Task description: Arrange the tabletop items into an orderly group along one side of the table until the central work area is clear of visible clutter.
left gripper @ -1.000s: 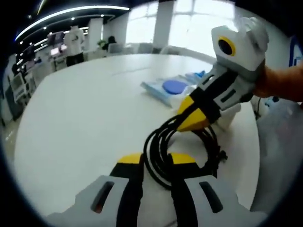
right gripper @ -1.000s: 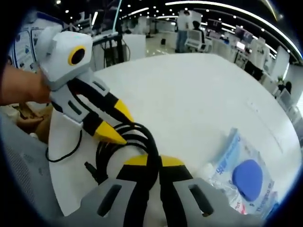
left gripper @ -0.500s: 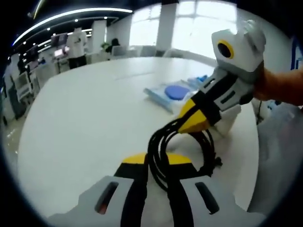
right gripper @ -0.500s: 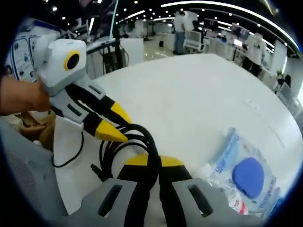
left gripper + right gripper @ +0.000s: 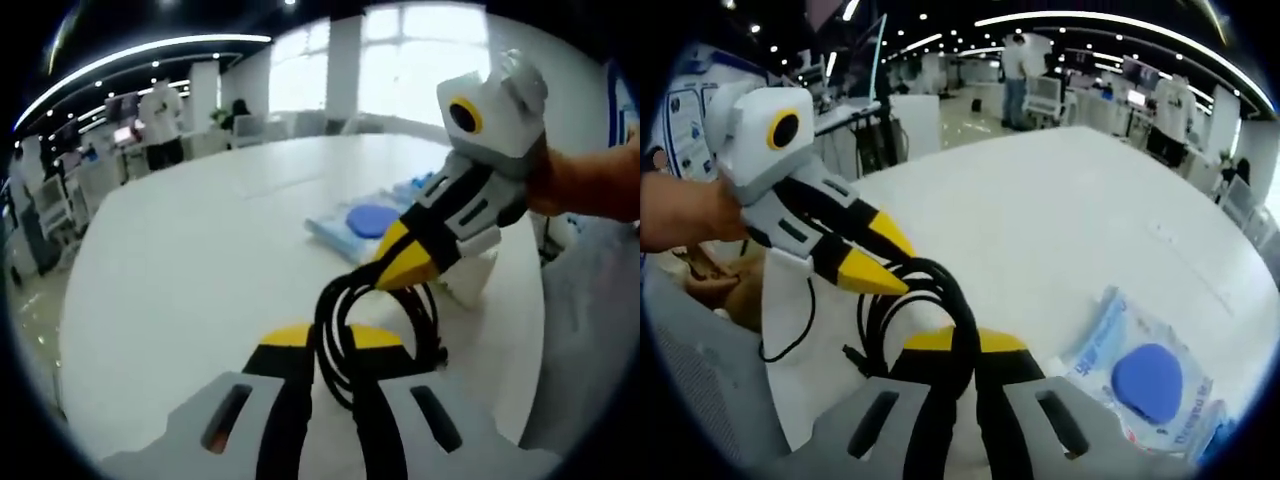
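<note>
White table is the biggest thing in frame, its middle mostly bare; office space with ceiling strip lights behind it.

Clear plastic pouch with a blue round item inside lies flat on the table, toward the right side in the right gripper view. In the left gripper view the pouch sits just behind the right gripper.

Black cable coil is bundled between both grippers near the table edge, loops hanging toward the table surface.

Left gripper: jaws clamped on the cable coil, strands running down between the yellow tips. In the right gripper view it comes in from the left, tips nearly together with a cable strand at them.

Right gripper: jaws pinched on the same coil. In the left gripper view it enters from the right, held by a hand, tips closed on the upper loops.
</note>
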Demonstrator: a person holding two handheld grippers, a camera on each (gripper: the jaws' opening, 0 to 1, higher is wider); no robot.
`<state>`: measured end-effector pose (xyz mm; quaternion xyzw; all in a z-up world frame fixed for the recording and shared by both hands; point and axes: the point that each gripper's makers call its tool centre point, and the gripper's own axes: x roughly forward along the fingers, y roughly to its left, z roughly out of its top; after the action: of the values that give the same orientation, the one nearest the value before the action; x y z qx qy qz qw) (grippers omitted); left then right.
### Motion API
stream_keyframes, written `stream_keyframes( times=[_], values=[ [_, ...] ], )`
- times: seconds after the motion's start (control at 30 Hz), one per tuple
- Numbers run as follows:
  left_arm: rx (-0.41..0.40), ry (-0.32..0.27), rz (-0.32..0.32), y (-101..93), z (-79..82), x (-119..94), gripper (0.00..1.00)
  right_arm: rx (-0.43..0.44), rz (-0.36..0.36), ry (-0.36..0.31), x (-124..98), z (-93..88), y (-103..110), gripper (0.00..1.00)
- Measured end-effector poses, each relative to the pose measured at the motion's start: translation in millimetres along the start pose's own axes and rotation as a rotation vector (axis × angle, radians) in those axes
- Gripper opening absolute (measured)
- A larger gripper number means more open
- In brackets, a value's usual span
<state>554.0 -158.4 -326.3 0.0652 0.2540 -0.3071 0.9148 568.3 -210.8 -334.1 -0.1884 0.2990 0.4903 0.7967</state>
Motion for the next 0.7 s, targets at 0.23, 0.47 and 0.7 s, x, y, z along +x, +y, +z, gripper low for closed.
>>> stream_keyframes(
  times=[0.23, 0.47, 0.7],
  values=[
    [0.046, -0.029, 0.002, -3.6, 26.9, -4.8, 0.09, -0.002, -0.015, -0.037, -18.9, 15.0, -8.4, 0.04],
    [0.099, -0.062, -0.007, -13.8, 60.0, -3.5, 0.09, -0.007, -0.052, -0.071, -47.6, 27.8, -22.1, 0.04],
    [0.144, -0.082, -0.034, -34.8, 84.6, 4.8, 0.09, -0.018, -0.096, -0.079, -80.0, 25.3, -37.0, 0.04]
  ],
)
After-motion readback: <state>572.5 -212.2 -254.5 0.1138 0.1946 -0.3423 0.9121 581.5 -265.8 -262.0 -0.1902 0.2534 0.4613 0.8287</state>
